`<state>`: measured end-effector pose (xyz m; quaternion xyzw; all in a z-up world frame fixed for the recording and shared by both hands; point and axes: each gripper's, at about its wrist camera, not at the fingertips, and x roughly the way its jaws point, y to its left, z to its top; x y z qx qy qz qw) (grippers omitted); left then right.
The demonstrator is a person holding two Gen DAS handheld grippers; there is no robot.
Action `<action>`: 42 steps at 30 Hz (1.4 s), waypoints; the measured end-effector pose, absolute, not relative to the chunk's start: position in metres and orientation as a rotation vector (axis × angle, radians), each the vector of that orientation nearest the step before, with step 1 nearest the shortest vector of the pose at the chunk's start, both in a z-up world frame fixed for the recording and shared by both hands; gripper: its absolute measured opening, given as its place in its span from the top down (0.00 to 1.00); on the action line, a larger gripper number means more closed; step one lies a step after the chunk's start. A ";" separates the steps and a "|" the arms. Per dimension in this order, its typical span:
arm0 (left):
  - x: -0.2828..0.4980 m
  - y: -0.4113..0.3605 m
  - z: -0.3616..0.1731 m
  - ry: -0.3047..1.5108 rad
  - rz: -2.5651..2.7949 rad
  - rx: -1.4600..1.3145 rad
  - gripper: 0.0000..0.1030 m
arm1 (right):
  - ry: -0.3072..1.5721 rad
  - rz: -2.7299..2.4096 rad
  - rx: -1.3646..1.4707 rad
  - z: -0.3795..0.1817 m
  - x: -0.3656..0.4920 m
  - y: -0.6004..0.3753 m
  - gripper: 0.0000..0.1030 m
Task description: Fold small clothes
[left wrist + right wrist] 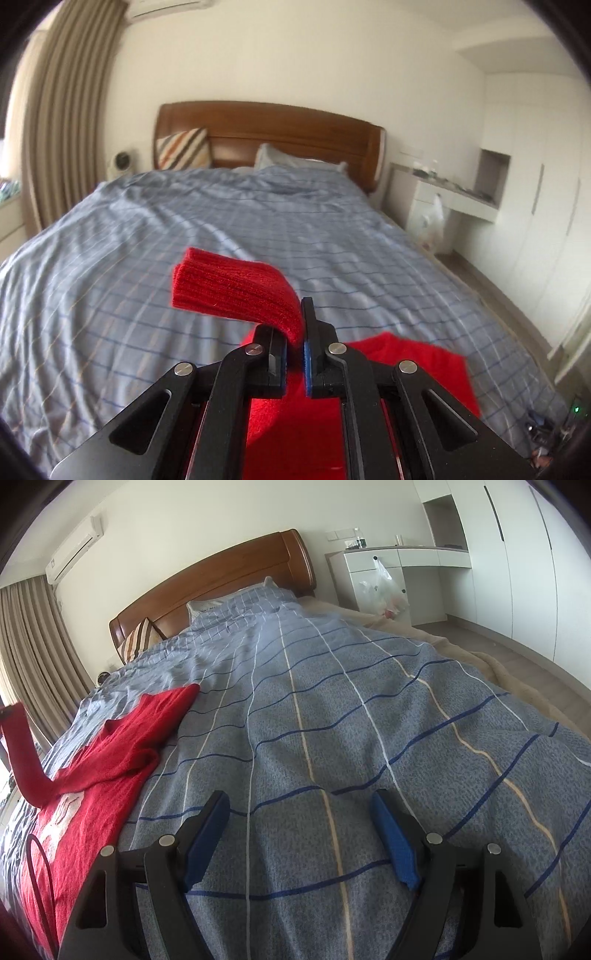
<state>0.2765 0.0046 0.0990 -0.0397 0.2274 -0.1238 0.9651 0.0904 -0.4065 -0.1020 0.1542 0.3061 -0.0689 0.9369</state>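
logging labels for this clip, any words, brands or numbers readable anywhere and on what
No text can be read in either view.
White print on the red sweater front: cut off and blurred, unreadable.
Marking on the air conditioner: too small to read.
Print on the pillow by the headboard: too blurred to read.
Plastic bag: no legible print.

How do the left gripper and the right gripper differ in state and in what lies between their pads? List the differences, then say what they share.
1. The left gripper is shut; the right gripper is open.
2. The left gripper pinches the ribbed sleeve of the red knitted sweater; the right gripper holds nothing, with only the blue checked bedcover showing between its pads.

Shared: both have black fingers with blue pads.
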 end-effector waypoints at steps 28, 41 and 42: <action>0.147 0.089 -0.040 0.733 -0.057 0.012 0.10 | 0.622 -0.144 0.309 -0.101 0.090 -0.406 0.24; 0.148 0.124 -0.091 0.742 0.074 -0.047 0.07 | 0.647 -0.171 0.275 -0.104 0.096 -0.400 0.24; 0.148 0.126 -0.091 0.744 0.073 -0.057 0.07 | 0.649 -0.172 0.274 -0.104 0.097 -0.400 0.24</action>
